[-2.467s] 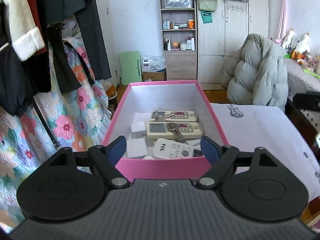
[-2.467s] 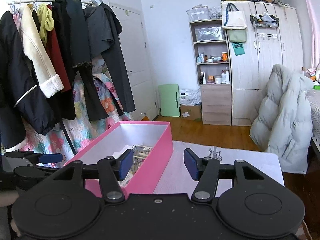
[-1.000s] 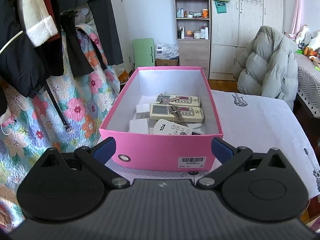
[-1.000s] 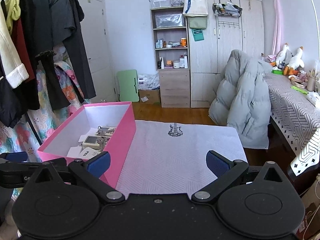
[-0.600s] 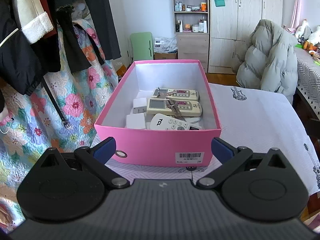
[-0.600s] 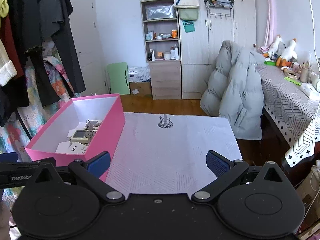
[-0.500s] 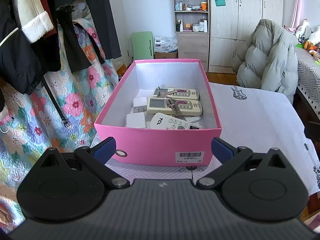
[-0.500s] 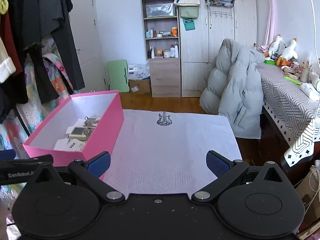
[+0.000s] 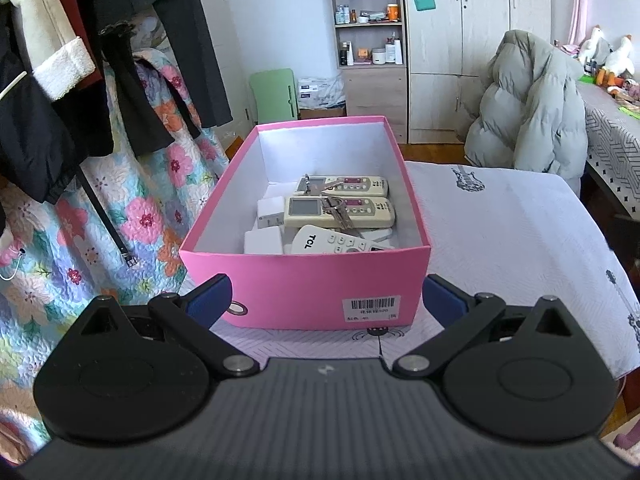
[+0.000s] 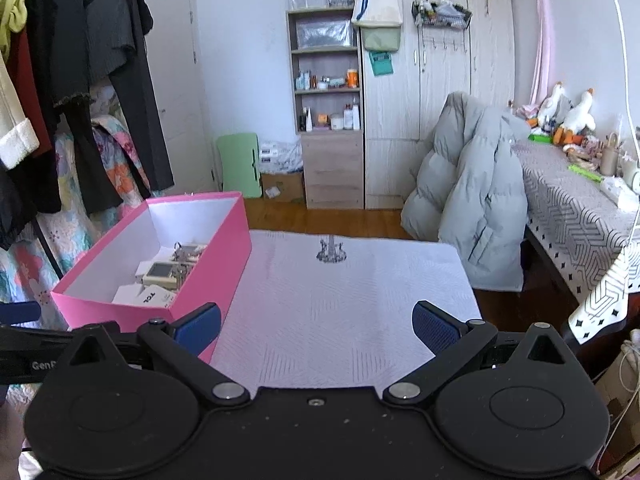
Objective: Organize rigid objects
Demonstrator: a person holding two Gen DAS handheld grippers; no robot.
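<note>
Here the pink box (image 9: pixel 304 280) sits just ahead of the spread, empty left claw (image 9: pixel 326 300).

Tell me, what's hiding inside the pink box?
Inside the pink box lie three remotes, keys on top, and white blocks. Anything beneath them, or behind the near wall, is covered.

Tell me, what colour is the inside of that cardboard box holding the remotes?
White inside the cardboard box, pink outside; clearest in the left wrist view.
</note>
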